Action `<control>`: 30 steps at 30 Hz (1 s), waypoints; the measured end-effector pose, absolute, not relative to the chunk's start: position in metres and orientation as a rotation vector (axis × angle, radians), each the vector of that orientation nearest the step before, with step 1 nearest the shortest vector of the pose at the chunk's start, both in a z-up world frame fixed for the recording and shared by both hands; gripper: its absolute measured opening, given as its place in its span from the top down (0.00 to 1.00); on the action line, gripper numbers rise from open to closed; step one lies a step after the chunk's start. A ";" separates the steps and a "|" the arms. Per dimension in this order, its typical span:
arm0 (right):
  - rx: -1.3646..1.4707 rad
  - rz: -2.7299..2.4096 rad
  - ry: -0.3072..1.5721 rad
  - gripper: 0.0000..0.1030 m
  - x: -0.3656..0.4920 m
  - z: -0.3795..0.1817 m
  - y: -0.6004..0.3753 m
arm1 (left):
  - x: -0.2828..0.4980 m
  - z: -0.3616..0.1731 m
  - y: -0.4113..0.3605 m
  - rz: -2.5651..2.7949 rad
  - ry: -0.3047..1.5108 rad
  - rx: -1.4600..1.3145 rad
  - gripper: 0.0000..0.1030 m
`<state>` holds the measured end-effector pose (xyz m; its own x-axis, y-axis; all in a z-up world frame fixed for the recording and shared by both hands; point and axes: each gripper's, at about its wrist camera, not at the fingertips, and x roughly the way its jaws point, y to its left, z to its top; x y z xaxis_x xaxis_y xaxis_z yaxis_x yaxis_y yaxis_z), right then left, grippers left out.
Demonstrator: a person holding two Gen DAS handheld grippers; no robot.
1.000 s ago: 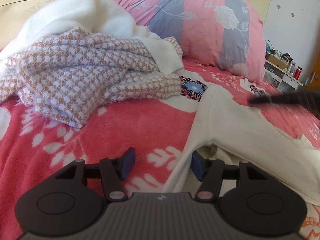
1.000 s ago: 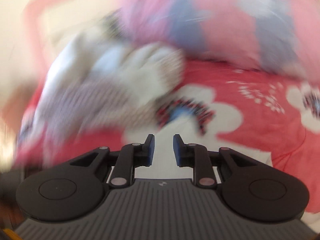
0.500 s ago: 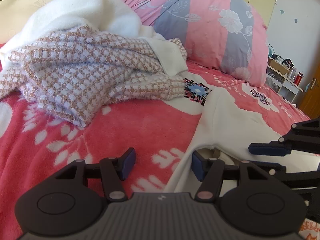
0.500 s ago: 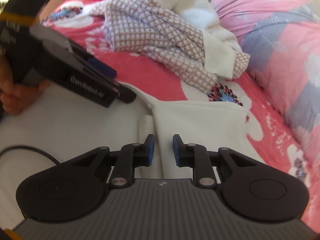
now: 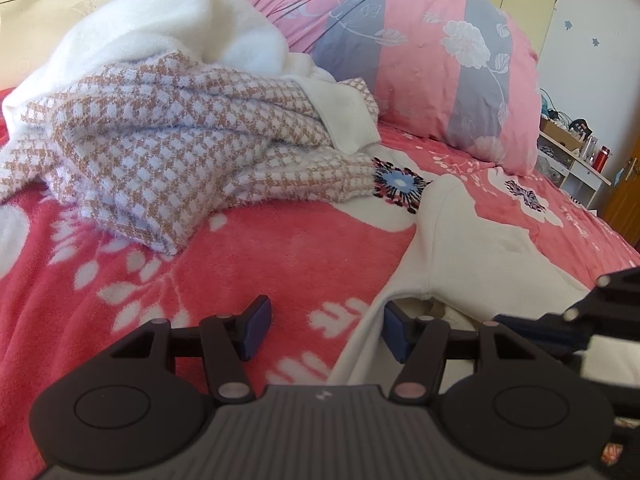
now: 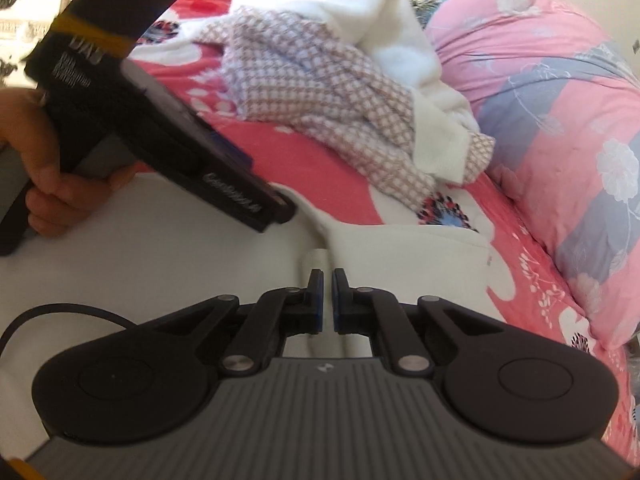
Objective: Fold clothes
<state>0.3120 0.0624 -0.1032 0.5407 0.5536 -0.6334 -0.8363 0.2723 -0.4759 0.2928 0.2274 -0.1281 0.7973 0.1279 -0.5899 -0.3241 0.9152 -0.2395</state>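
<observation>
Looks like the grab step: cream garment point(image 6: 408, 256) lies flat on the red bed point(image 5: 120, 264), right gripper point(image 6: 325, 276) just clenched on its fold, left gripper point(image 5: 324, 328) gaping over the edge, needs to pinch next.

Two grippers: left point(image 5: 322, 330), right point(image 6: 324, 300). One cream garment point(image 5: 472, 256). One checked knit point(image 5: 168, 152). One quilt point(image 5: 420, 52).

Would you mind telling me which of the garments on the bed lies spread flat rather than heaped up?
The cream garment nearest both grippers lies flat; the checked knit and fluffy white one are heaped behind it.
</observation>
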 end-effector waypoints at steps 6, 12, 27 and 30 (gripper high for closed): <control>-0.804 0.956 0.417 0.96 0.312 -0.107 0.058 | 0.293 -0.128 0.227 0.247 0.605 -0.337 0.41; -0.375 0.829 0.539 0.95 0.317 -0.071 -0.013 | 0.293 -0.128 0.227 0.244 0.605 -0.332 0.41; 0.213 0.185 0.661 0.92 0.223 -0.068 -0.278 | 0.236 -0.099 0.216 0.270 0.590 -0.315 0.42; 0.212 0.201 0.634 0.92 0.231 -0.071 -0.289 | 0.224 -0.075 0.208 0.232 0.555 -0.290 0.42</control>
